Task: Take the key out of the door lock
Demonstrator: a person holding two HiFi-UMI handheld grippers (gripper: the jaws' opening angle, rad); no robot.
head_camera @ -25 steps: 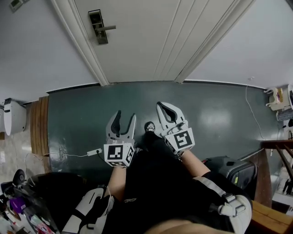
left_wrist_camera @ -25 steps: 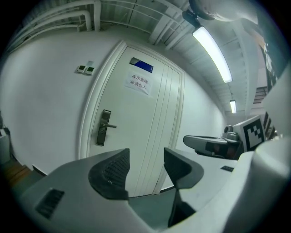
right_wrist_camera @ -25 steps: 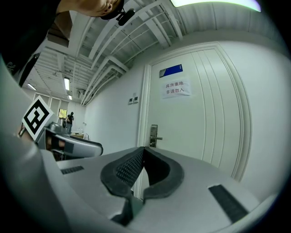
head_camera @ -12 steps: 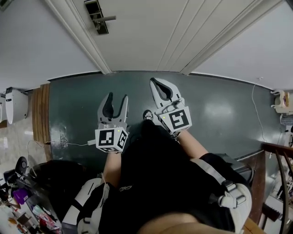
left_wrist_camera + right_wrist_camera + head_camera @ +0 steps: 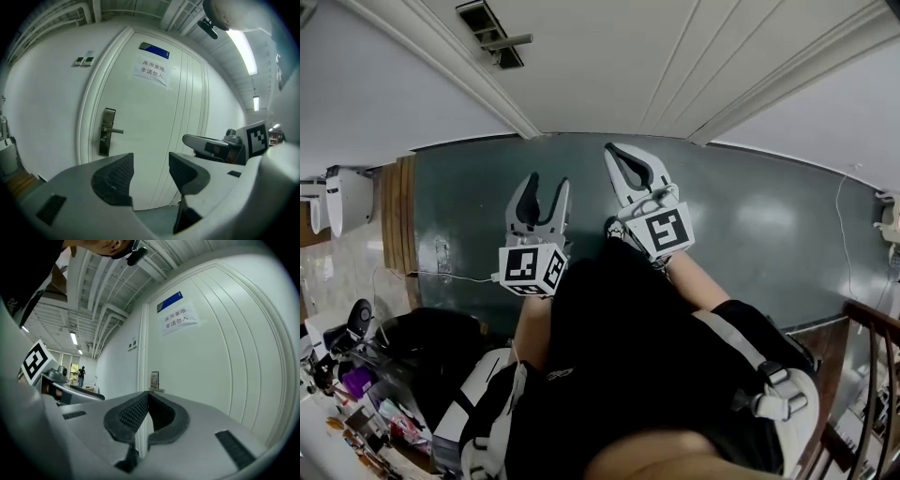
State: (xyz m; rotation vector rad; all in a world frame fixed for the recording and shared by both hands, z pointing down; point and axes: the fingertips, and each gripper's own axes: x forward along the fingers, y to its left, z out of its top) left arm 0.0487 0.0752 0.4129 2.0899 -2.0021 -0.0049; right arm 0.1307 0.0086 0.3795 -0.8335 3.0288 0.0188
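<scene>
The white door [image 5: 675, 56] stands closed ahead. Its dark metal lock plate [image 5: 490, 33] with a lever handle [image 5: 508, 42] sits at the door's left edge; the lock plate [image 5: 107, 132] also shows in the left gripper view. No key is discernible at this distance. My left gripper [image 5: 546, 183] is open and empty, well short of the door and pointing at it. To its right, my right gripper [image 5: 614, 150] is shut on nothing, with the pads touching [image 5: 147, 397]. The lock plate [image 5: 154, 379] shows small beyond the right jaws.
A paper sign [image 5: 151, 71] and a blue plate [image 5: 153, 49] hang high on the door. A white appliance [image 5: 347, 197] and a wooden step [image 5: 394, 225] lie left. A white cable [image 5: 450, 277] crosses the dark floor [image 5: 769, 225]. A black bag [image 5: 422, 347] sits lower left, a wooden railing [image 5: 872, 375] right.
The view has moved closer to the door, so the lock has slid toward the top edge. Both grippers have advanced toward the door. Their jaws are unchanged.
</scene>
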